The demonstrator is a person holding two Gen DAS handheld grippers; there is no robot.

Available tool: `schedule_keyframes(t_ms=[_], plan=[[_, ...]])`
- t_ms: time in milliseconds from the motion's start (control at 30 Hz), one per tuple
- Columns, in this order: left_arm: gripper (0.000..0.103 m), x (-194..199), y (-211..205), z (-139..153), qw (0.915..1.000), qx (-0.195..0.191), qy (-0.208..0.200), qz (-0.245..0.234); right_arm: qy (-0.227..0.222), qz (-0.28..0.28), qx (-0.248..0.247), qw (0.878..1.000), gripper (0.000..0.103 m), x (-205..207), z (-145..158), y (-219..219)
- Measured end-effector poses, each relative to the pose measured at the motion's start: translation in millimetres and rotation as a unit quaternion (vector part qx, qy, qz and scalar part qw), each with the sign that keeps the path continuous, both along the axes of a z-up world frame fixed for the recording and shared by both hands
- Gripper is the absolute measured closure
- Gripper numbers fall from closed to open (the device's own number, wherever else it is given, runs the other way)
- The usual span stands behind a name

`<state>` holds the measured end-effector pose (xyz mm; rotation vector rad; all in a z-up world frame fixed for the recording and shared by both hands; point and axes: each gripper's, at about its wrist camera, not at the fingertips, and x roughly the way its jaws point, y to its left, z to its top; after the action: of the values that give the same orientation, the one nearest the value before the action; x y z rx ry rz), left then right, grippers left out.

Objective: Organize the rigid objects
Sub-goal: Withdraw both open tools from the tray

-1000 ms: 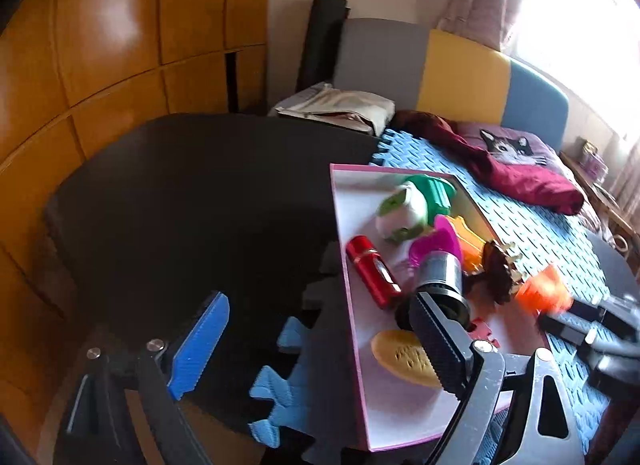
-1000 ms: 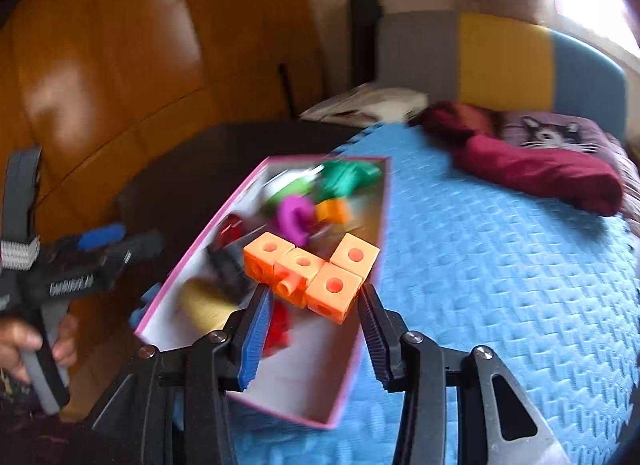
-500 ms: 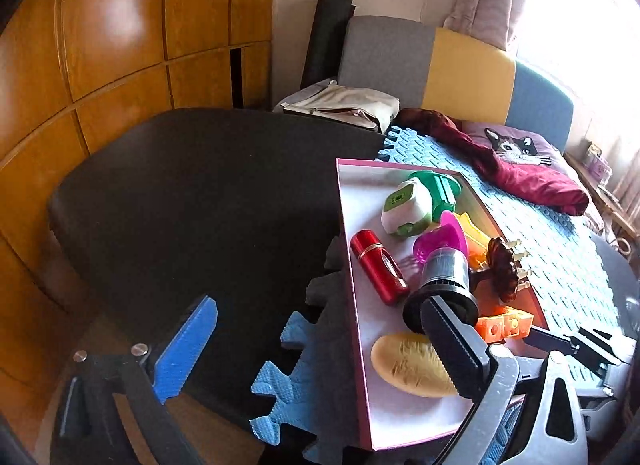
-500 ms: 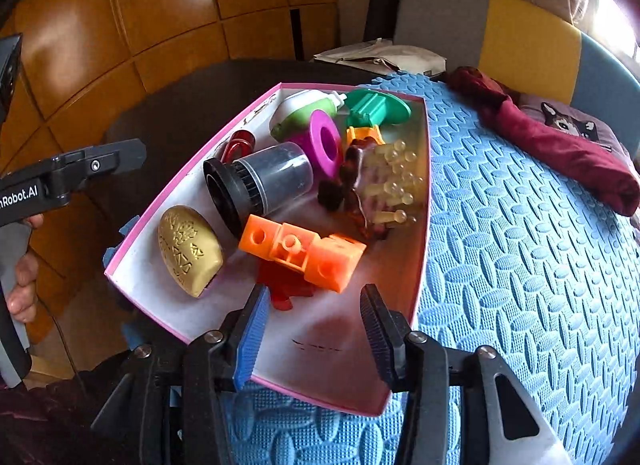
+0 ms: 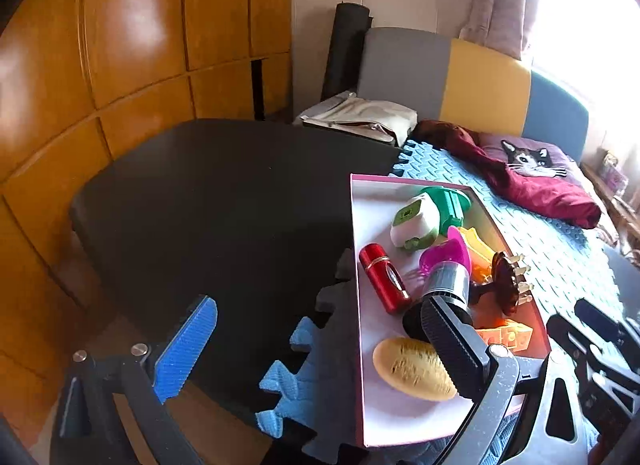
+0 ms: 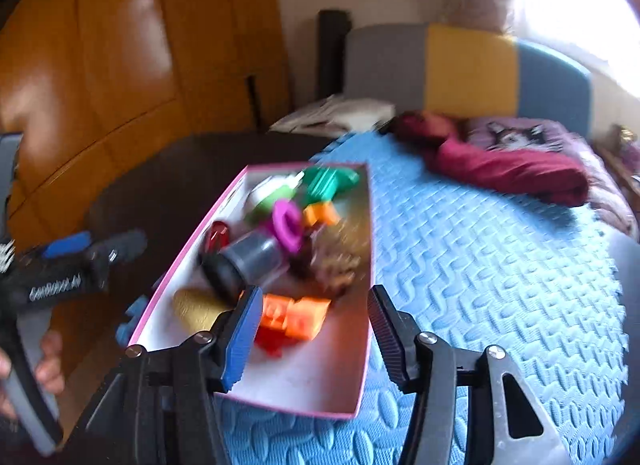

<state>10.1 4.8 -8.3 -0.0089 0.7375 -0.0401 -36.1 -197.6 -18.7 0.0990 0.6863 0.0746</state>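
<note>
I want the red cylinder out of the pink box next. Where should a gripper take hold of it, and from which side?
Grip the red cylinder across its middle, coming straight down from above. It lies flat on the pink box floor, its long axis running along the left wall, with bare floor on both long sides. The ends are poorer targets: the grey-and-black cup crowds its near end.

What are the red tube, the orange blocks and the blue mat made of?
Red tube: looks like glossy metal or lacquered plastic, going by the bright highlights along it. Orange blocks: likely hard moulded plastic, with a saturated colour and square edges. Blue mat: probably soft foam, matte, with an embossed pattern and jigsaw edges.
</note>
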Motion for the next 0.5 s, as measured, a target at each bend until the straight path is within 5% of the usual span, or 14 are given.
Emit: schedule_keyframes(t_ms=[500], plan=[[0.001, -15, 3, 8, 0.9996, -0.008, -0.022, 0.016, 0.002, -0.005, -0.012, 1.000, 0.048, -2, -3, 21]])
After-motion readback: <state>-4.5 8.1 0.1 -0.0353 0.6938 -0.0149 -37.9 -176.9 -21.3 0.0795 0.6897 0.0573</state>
